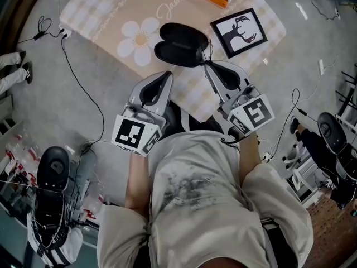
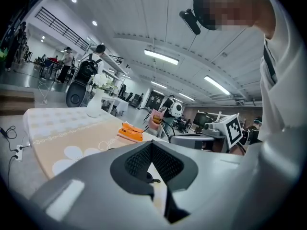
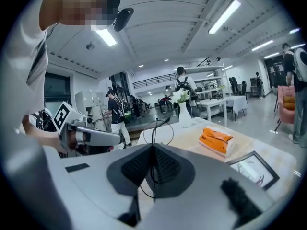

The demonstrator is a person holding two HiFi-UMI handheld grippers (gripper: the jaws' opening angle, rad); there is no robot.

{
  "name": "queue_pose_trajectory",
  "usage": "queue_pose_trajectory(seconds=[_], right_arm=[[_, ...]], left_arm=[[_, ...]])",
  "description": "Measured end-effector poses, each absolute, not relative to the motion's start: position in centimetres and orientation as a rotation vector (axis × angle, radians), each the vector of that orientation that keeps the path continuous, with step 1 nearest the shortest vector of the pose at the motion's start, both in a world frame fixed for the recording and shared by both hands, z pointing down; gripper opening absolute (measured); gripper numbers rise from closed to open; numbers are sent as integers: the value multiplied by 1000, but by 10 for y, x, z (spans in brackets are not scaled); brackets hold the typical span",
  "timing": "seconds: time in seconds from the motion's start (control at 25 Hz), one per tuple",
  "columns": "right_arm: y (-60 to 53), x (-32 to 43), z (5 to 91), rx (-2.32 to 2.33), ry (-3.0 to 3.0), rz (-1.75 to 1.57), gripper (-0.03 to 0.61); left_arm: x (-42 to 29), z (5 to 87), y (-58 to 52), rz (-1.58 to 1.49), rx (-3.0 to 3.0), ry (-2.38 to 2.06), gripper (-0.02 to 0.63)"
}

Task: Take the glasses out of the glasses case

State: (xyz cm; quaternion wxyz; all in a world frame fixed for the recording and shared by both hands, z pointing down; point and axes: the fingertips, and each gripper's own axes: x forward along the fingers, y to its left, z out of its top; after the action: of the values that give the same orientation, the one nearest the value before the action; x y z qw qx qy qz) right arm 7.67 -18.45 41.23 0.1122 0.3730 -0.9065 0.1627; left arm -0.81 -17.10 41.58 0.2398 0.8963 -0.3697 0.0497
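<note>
Black glasses case (black-rimmed glasses)

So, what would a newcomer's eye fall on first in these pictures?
The open black glasses case lies in the middle of the daisy-print tablecloth. Just beside it, the right gripper pinches thin wire glasses in its shut jaws. A framed deer picture lies to the case's right.

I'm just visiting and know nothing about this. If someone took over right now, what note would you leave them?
Left hand-held gripper: shut, empty, near the case.
Right hand-held gripper: shut on the thin wire glasses, held just beside the case.
Glasses case: open on the table, looks empty.
Done: glasses appear to be out.
Left: probably just set them down.
</note>
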Motion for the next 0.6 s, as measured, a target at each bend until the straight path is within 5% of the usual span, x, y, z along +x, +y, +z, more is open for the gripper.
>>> queue_pose_trajectory(seconds=[0.6], right_arm=[[-161, 95, 403, 1177, -2624, 482, 20]], left_arm=[[16, 404, -160, 160, 2521, -901, 5]])
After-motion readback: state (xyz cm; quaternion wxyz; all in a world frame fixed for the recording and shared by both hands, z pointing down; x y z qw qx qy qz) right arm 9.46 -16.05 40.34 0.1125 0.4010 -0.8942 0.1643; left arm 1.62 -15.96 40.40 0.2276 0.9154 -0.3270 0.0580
